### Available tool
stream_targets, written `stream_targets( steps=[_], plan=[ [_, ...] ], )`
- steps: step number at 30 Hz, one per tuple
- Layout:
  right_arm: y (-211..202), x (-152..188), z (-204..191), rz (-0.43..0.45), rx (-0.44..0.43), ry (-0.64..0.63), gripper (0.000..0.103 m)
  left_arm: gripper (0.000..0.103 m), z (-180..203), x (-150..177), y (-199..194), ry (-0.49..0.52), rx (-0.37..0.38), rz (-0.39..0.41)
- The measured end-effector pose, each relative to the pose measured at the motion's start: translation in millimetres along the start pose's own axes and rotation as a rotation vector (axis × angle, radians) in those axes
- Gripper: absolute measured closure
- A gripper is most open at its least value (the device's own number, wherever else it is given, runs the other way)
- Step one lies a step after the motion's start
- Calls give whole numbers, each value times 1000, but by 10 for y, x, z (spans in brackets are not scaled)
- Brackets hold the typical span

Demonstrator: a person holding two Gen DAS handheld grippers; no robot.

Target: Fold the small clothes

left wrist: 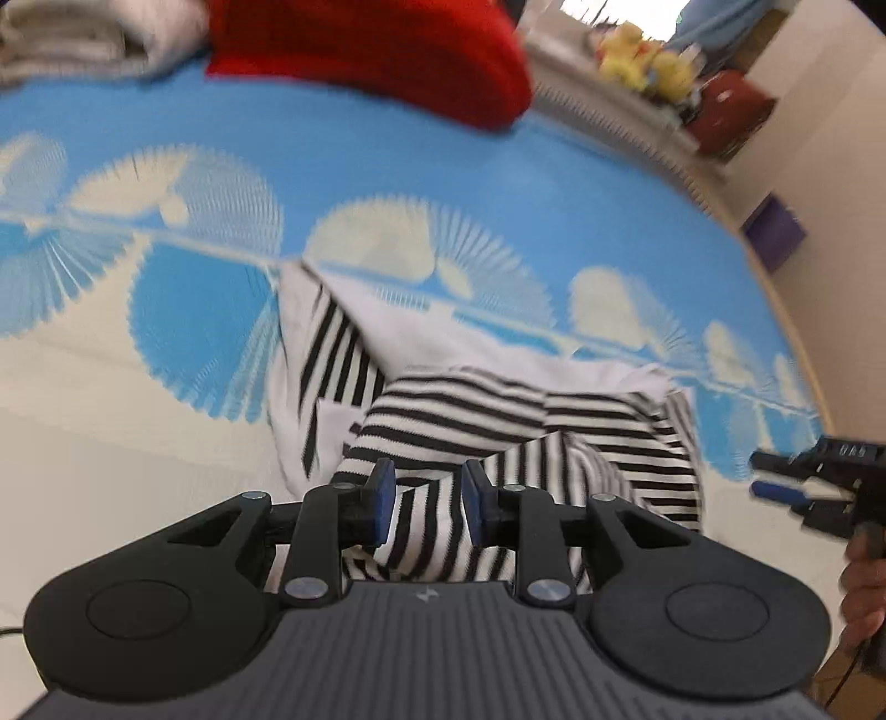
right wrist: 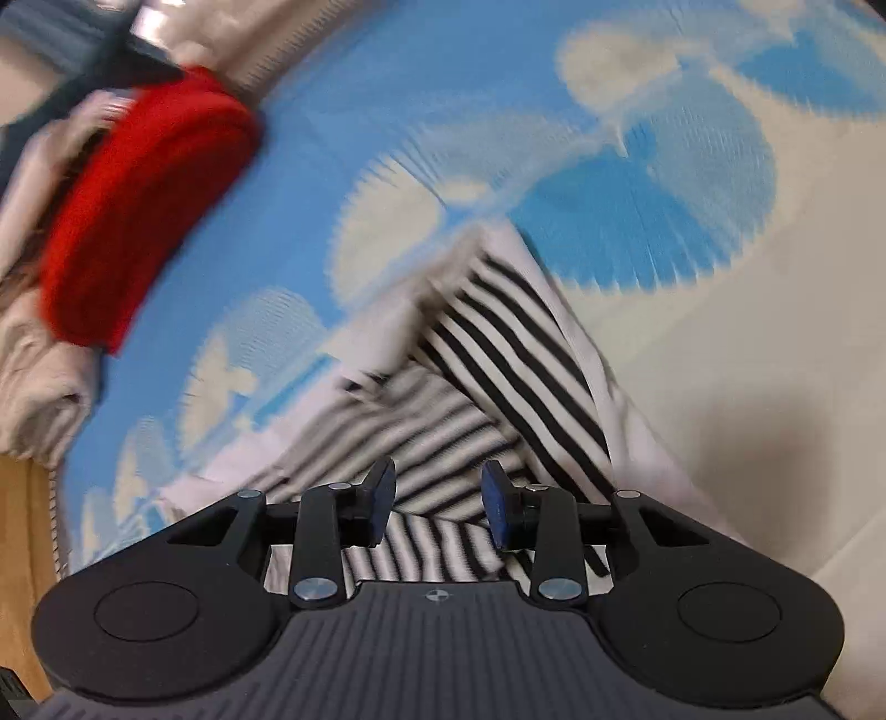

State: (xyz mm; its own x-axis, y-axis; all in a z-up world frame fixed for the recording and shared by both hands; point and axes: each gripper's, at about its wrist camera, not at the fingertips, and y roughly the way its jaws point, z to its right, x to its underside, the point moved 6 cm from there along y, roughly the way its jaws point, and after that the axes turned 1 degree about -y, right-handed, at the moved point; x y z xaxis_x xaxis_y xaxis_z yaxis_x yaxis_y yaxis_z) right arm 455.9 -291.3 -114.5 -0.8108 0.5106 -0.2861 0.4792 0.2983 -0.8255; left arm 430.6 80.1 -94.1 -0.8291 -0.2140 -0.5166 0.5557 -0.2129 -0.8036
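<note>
The blue-and-cream patterned mat (left wrist: pixel 443 177) lies bare in a wide band between the crumpled black-and-white striped garment (left wrist: pixel 498 410) near the left gripper (left wrist: pixel 426 498) and the folded red cloth (left wrist: pixel 376 55) at the far side. Beside the red cloth, folded pale cloths (left wrist: pixel 83 44) block the far left. To the right, the right gripper (left wrist: pixel 775 476) hangs just beside the garment. Cream mat (right wrist: pixel 747 360) to the right of the garment is free.
</note>
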Motion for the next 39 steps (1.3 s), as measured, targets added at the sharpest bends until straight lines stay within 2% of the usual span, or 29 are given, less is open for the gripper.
stream_targets(
  steps=[2, 4, 6, 8, 11, 14, 17, 20, 23, 25, 27, 29, 32, 34, 35, 37, 39],
  plan=[
    [-337, -9, -110, 74, -29, -66, 64, 74, 109, 61, -318, 37, -3, 35],
    [-725, 42, -137, 141, -54, -81, 59, 73, 225, 158, -680, 94, 7, 67],
    [-1046, 152, -127, 169, -94, -67, 59, 62, 301, 324, -1090, 152, 5, 117],
    [-1364, 323, -89, 183, -145, -98, 59, 59, 346, 542, -1376, 194, -1, 164],
    [-1856, 655, 125, 271, -170, -168, 53, 59, 316, 943, -1650, 218, 1, 192],
    [-2108, 1058, 475, 305, -134, -203, 53, 59, 229, 1365, -1737, 199, 18, 185],
    [-2136, 1435, 855, 297, -86, -204, 53, 60, 74, 1844, -1627, 184, -8, 152],
    [-2023, 1767, 1148, 272, -61, -213, 53, 63, -68, 2132, -1484, 140, -62, 79],
    [-1853, 1972, 1369, 217, -32, -204, 53, 63, -129, 2245, -1442, 120, -69, 52],
    [-1741, 2032, 1504, 185, 24, -198, 53, 63, -159, 2289, -1451, 107, -89, 36],
    [-1673, 2062, 1601, 172, 20, -176, 53, 61, -175, 2315, -1463, 112, -76, 40],
    [-1508, 2128, 1698, 114, 17, -127, 53, 58, -247, 2371, -1395, 106, -80, 35],
    [-1273, 2215, 1730, 43, 25, -130, 49, 58, -425, 2493, -1181, 20, -54, 17],
    [-1163, 2251, 1763, 20, 63, -151, 44, 58, -539, 2533, -993, -73, -89, -67],
    [-1114, 2252, 1783, 10, 83, -151, 44, 55, -548, 2529, -957, -95, -64, -64],
    [-1054, 2255, 1852, -1, 110, -128, 44, 50, -561, 2531, -904, -103, -71, -81],
    [-1015, 2252, 1905, -4, 123, -94, 43, 49, -581, 2539, -844, -109, -88, -97]
  ],
)
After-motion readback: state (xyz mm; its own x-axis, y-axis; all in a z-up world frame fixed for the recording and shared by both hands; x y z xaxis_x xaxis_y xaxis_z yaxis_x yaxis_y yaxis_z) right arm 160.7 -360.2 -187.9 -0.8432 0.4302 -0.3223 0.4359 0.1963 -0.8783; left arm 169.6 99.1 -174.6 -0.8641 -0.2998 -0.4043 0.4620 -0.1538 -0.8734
